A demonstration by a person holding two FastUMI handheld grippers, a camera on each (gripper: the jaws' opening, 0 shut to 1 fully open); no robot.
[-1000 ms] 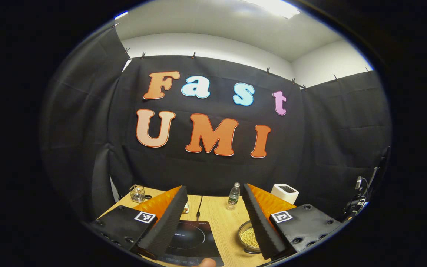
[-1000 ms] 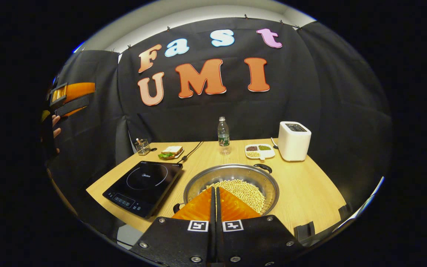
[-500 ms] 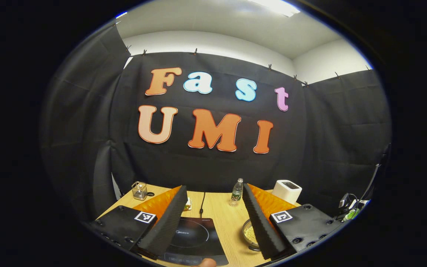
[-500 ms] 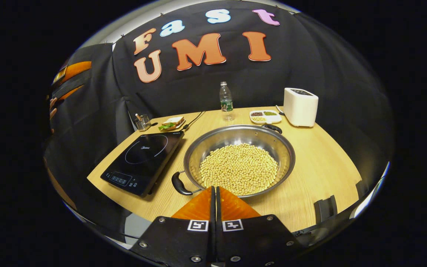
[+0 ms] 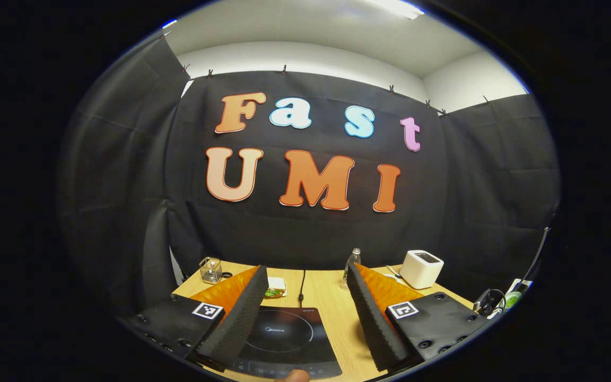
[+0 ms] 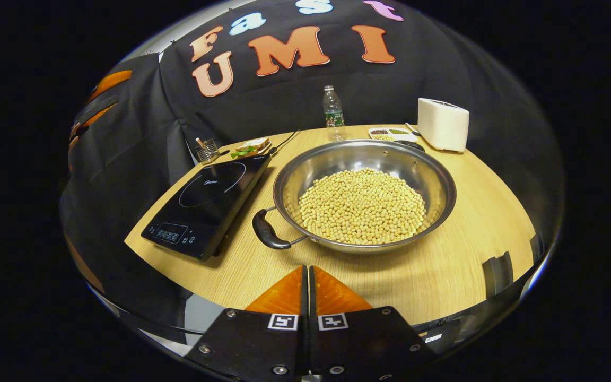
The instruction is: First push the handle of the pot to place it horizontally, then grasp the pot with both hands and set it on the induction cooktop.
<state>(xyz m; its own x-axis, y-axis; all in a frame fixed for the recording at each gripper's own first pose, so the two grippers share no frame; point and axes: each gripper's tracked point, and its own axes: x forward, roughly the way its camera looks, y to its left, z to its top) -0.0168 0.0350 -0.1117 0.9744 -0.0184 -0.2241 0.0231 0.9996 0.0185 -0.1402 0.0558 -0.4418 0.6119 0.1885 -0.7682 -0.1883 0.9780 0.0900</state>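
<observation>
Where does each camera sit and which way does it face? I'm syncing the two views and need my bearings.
Left gripper view: rides on the left gripper, fingers open, facing the back wall over the induction cooktop; a fingertip shows at the bottom edge.
Right gripper view: rides on the right gripper, fingers shut, above the table's near edge, looking down at the pot of beans and its near handle; the other gripper shows far left.
Shared: cooktop, water bottle, toaster, table.
</observation>
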